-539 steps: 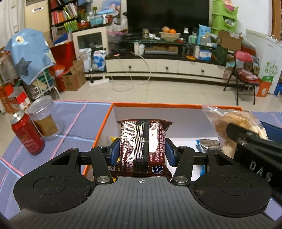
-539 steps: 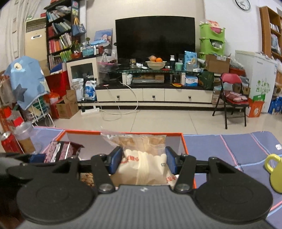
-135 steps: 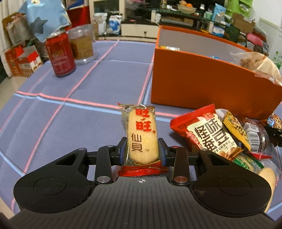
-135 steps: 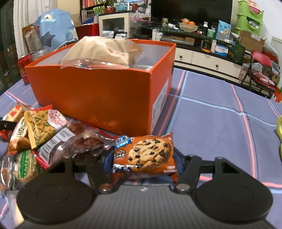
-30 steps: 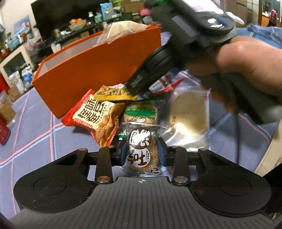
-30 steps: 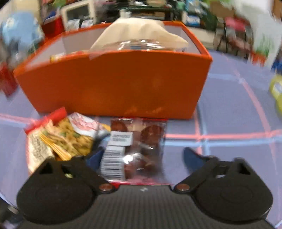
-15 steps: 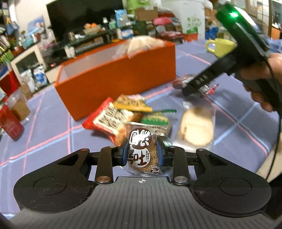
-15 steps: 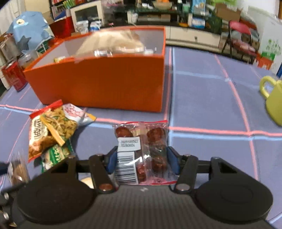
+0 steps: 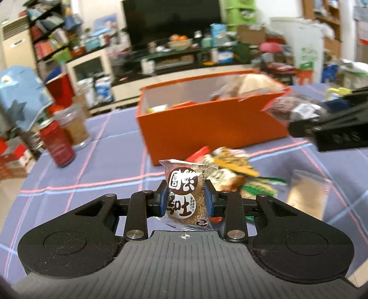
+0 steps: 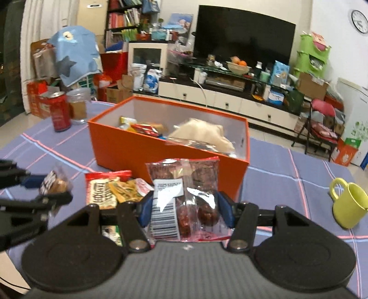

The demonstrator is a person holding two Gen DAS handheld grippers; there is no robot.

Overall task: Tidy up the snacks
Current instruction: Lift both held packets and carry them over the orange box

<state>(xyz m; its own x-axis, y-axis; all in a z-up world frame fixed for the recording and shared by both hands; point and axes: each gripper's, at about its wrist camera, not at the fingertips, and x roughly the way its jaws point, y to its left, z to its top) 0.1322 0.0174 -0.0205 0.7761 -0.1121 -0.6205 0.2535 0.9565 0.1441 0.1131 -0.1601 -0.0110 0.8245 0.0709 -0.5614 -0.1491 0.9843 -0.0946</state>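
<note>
Left tongs (image 9: 185, 199) pinch brown round-label snack pkt (image 9: 186, 200) — right tongs (image 10: 184, 212) grip clear barcoded pkt (image 10: 184, 197) w/ dark lumps.

**Inspector:** Premises classed as a private home, living room. A large flat television (image 10: 243, 34) stands on a long low white media cabinet (image 10: 230, 101) with drawers; a bowl of fruit (image 10: 238, 65) sits on the glass shelf above it.

**Clerk:** Supporting evidence?

**Inspector:** A bookshelf (image 10: 124, 20) packed with books at the back wall, a wall clock (image 10: 360, 18) upper right, a red folding chair (image 10: 322, 128), stacked green storage bins (image 10: 310, 57), and cardboard boxes (image 10: 310, 86) about the tiled floor. The near table carries a purple checked cloth (image 10: 287, 165), a yellow-green mug (image 10: 349, 204) and a red drink can (image 10: 60, 110).

**Clerk:** Condition?

**Inspector:** Lived-in and cluttered.
</note>
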